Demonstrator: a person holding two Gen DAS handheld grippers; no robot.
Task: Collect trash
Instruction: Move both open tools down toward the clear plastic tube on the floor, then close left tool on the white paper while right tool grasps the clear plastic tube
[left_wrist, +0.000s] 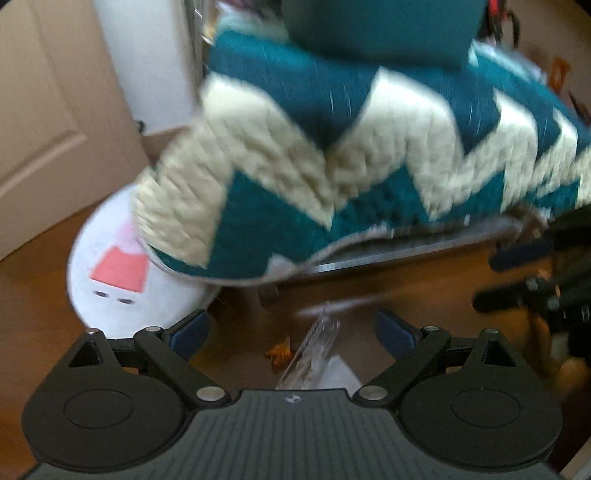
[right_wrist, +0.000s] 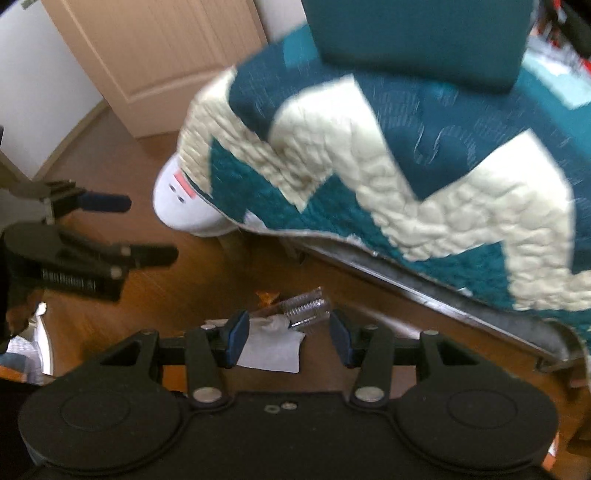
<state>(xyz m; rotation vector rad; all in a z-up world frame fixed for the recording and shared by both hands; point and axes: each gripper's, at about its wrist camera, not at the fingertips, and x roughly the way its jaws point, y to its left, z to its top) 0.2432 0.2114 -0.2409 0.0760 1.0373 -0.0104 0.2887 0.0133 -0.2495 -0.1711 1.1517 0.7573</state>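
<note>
Trash lies on the wooden floor beside the bed: a clear crumpled plastic package (left_wrist: 314, 354) (right_wrist: 308, 306), a white paper napkin (left_wrist: 340, 373) (right_wrist: 271, 349) and a small orange scrap (left_wrist: 279, 350) (right_wrist: 266, 295). My left gripper (left_wrist: 291, 332) is open just above the plastic package, which lies between its fingers. My right gripper (right_wrist: 288, 334) is open over the napkin and the plastic package. The right gripper also shows at the right edge of the left wrist view (left_wrist: 517, 277), and the left gripper at the left edge of the right wrist view (right_wrist: 147, 229).
A bed with a teal and cream zigzag quilt (left_wrist: 332, 155) (right_wrist: 406, 166) overhangs the floor, with a dark bed rail (right_wrist: 424, 291) under it. A white round stool with a pink figure (left_wrist: 122, 280) (right_wrist: 184, 206) stands by the bed corner. A beige door (left_wrist: 48, 110) (right_wrist: 155, 55) is behind.
</note>
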